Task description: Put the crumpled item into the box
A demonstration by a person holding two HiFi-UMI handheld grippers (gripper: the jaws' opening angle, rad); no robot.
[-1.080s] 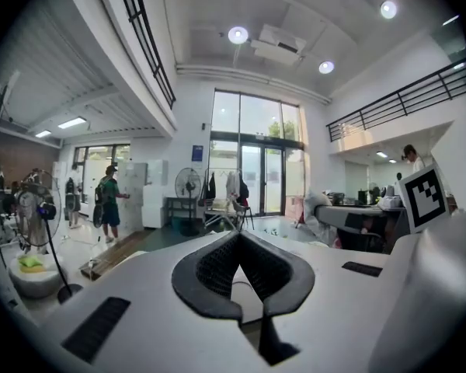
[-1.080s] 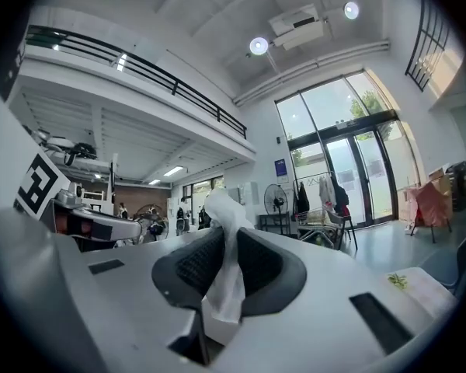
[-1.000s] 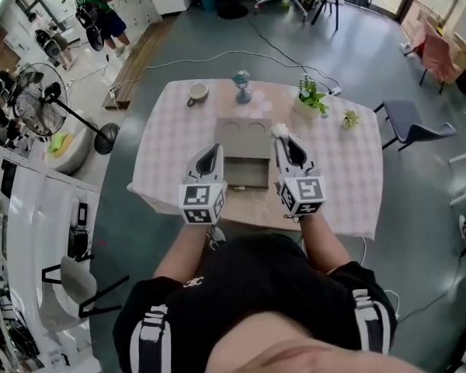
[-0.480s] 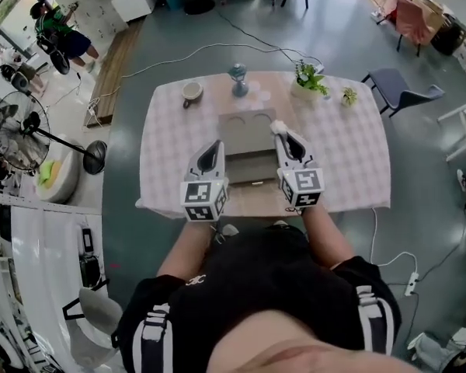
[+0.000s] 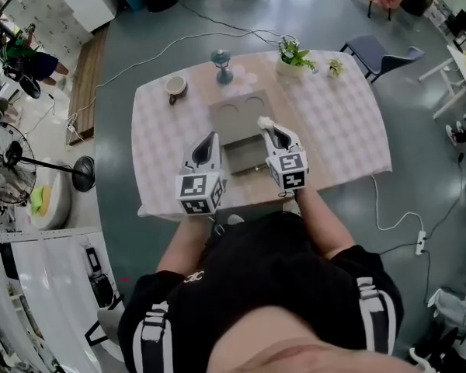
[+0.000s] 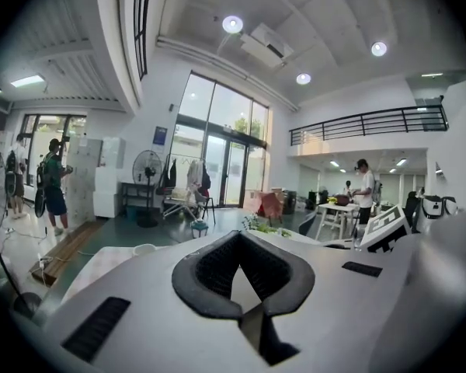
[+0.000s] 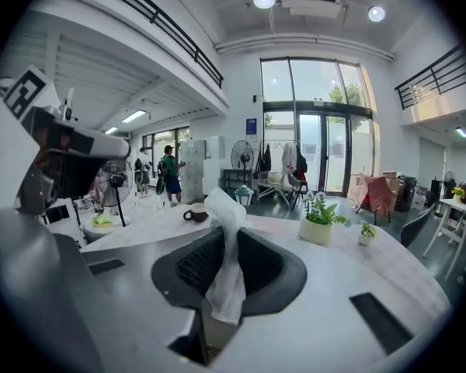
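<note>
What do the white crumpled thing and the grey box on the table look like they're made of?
Crumpled item: probably tissue or thin paper. It is matte white with soft folds and hangs limp. Box: likely cardboard or greyboard, going by its flat, matte grey-brown panels with straight edges, though it shows too small to be sure.

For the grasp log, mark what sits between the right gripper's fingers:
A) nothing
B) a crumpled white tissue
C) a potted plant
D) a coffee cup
B: in the right gripper view, the crumpled white tissue is pinched between the fingers of the right gripper, with its top end sticking up past them.
</note>
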